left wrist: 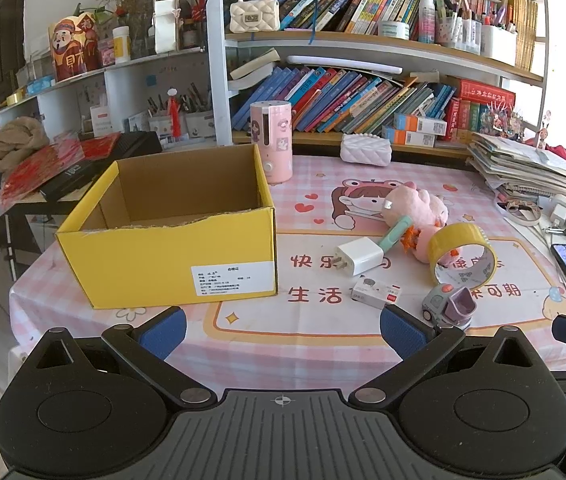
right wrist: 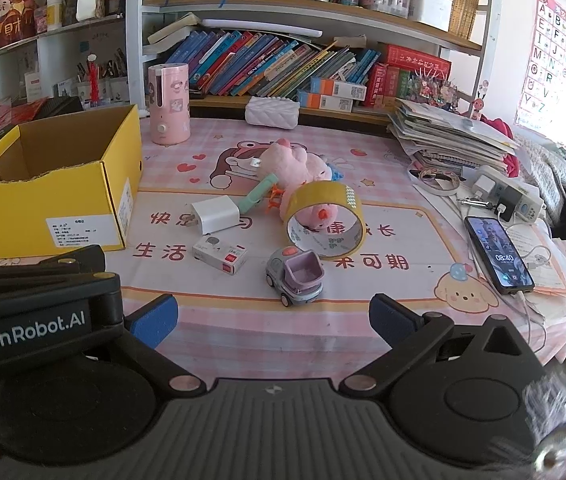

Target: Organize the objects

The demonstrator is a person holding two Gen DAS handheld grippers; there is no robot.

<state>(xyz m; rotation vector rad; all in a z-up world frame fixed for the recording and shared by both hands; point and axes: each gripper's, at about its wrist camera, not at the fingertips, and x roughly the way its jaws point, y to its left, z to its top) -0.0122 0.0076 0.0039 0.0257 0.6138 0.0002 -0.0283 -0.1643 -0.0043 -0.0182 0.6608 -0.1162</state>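
Note:
An open yellow cardboard box (left wrist: 171, 256) (right wrist: 43, 216) stands empty on the left of the table. To its right lie a white charger plug (left wrist: 359, 258) (right wrist: 216, 213), a small white carton (left wrist: 377, 292) (right wrist: 221, 257), a yellow tape roll (left wrist: 463, 258) (right wrist: 325, 220), a grey-purple toy truck (left wrist: 449, 306) (right wrist: 295, 276), a pink plush (left wrist: 417, 204) (right wrist: 293, 162) and a mint-green handle (left wrist: 397, 232) (right wrist: 261, 192). My left gripper (left wrist: 283, 330) is open above the table's near edge. My right gripper (right wrist: 273, 318) is open just short of the truck.
A pink cylinder appliance (left wrist: 272, 142) (right wrist: 169, 104) stands behind the box. A phone (right wrist: 499, 254) with cables, a power strip (right wrist: 511, 196) and a paper stack (right wrist: 451, 132) fill the right side. Bookshelves (left wrist: 363, 92) rise behind the table.

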